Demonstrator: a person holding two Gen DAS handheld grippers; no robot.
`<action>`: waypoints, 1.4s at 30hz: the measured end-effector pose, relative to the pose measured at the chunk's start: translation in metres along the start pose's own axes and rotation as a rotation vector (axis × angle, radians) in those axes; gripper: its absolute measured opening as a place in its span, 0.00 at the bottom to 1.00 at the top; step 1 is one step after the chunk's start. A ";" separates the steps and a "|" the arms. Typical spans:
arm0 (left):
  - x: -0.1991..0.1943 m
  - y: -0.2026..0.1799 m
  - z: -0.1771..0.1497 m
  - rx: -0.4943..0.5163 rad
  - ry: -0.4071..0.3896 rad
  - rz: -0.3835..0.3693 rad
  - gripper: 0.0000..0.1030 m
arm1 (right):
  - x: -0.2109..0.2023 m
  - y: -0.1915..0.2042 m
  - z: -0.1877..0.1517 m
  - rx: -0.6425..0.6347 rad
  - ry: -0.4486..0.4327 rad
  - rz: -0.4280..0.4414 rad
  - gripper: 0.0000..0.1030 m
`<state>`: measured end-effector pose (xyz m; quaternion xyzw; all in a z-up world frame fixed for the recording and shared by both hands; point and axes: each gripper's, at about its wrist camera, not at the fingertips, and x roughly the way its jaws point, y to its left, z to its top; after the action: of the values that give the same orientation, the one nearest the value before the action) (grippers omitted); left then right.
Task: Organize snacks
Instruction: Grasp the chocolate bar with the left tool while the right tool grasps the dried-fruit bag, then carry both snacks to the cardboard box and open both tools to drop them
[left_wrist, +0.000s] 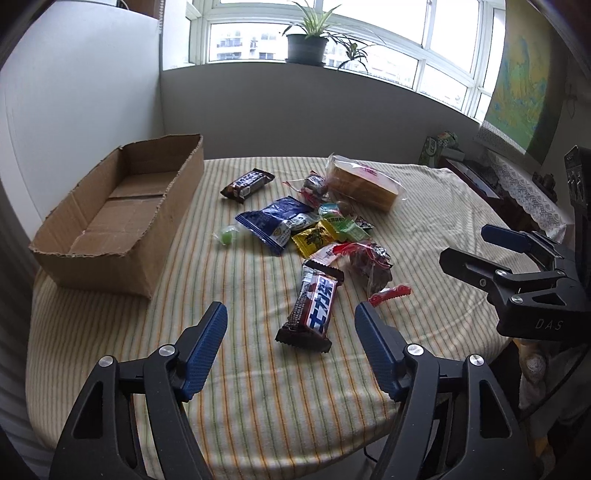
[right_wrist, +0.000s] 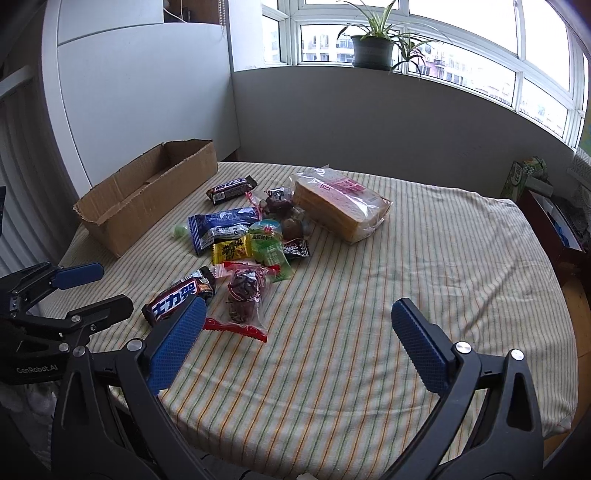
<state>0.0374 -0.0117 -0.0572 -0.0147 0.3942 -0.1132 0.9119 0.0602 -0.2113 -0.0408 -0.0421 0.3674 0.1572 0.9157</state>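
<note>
Several wrapped snacks lie in a loose pile mid-table. A brown chocolate bar (left_wrist: 312, 306) lies nearest, just ahead of my open, empty left gripper (left_wrist: 291, 314); it also shows in the right wrist view (right_wrist: 181, 301). A blue packet (left_wrist: 275, 221), a second chocolate bar (left_wrist: 246, 184), a bagged sliced bread (left_wrist: 360, 182) and a green candy (left_wrist: 227, 235) lie farther back. An open empty cardboard box (left_wrist: 122, 206) stands at the table's left. My right gripper (right_wrist: 295, 314) is open and empty over bare cloth right of the pile.
The table wears a striped cloth (right_wrist: 406, 258). A wall and a window sill with a potted plant (left_wrist: 306, 44) lie behind. A dark cabinet with clutter (right_wrist: 554, 221) stands past the table's right edge.
</note>
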 end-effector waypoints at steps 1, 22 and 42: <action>0.005 0.001 0.000 -0.003 0.012 -0.012 0.65 | 0.007 0.001 0.001 0.001 0.020 0.019 0.93; 0.057 0.006 0.002 0.018 0.144 -0.119 0.46 | 0.066 0.017 0.010 -0.013 0.200 0.116 0.74; 0.058 0.005 0.001 -0.002 0.145 -0.081 0.26 | 0.068 0.019 0.012 0.019 0.235 0.195 0.42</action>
<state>0.0772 -0.0200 -0.0987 -0.0233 0.4585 -0.1504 0.8755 0.1083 -0.1731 -0.0786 -0.0156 0.4760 0.2357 0.8471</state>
